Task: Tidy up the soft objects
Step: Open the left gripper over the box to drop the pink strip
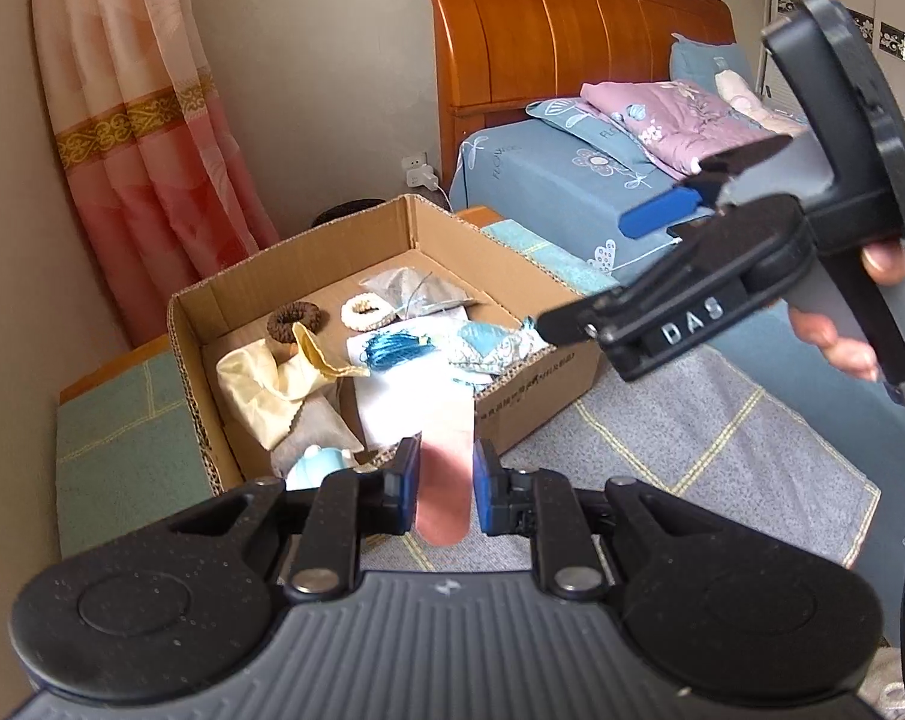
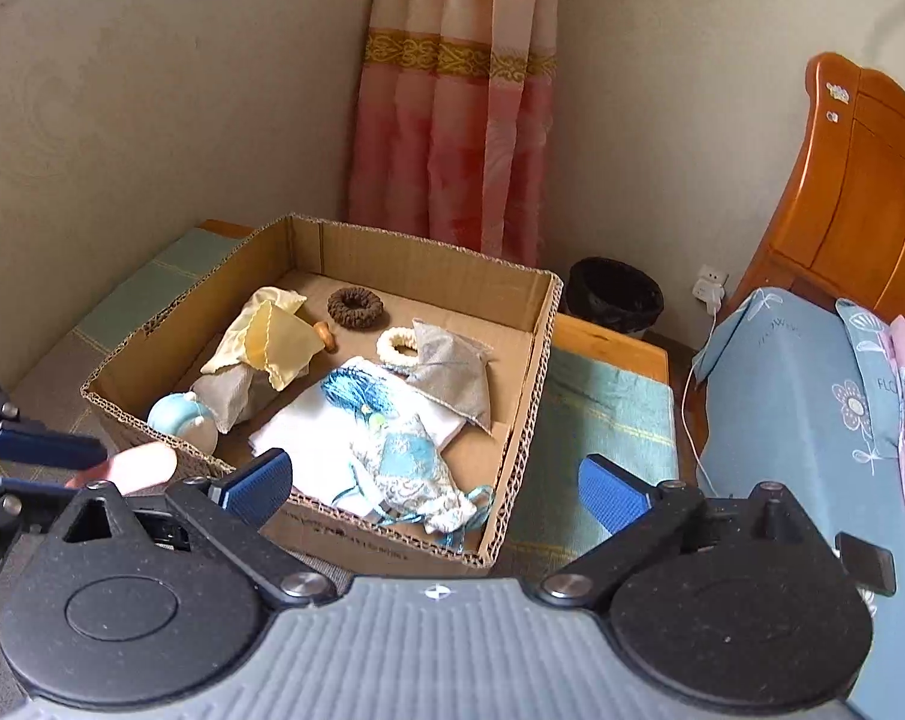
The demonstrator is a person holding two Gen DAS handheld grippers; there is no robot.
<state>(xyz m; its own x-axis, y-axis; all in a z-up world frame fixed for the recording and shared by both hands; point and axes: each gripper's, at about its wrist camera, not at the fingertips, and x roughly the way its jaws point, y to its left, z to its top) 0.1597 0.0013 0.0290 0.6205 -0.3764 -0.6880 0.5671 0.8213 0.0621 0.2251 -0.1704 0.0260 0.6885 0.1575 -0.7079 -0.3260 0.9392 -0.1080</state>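
An open cardboard box point(image 1: 530, 387) point(image 2: 512, 480) holds several soft items: a yellow cloth pouch point(image 2: 266, 339), a brown scrunchie point(image 2: 354, 306), a white scrunchie point(image 2: 395, 348), a grey sachet point(image 2: 452, 372), a blue tassel point(image 1: 392, 348), a white cloth point(image 2: 308, 441) and a blue patterned pouch point(image 2: 413, 462). My left gripper point(image 1: 446, 480) is shut on a flat pink strip point(image 1: 443, 498) at the box's near wall. My right gripper point(image 2: 434, 486) stands open above the box's near corner, just over the patterned pouch, with nothing between its pads.
The box rests on a low bench with a green and grey mat point(image 1: 122, 420). A bed with blue sheets point(image 1: 560, 192), pillows and a wooden headboard point(image 1: 572, 18) lies to the right. A black bin point(image 2: 617, 297), a wall socket with a cable point(image 2: 710, 288) and a pink curtain point(image 2: 452, 120) stand behind.
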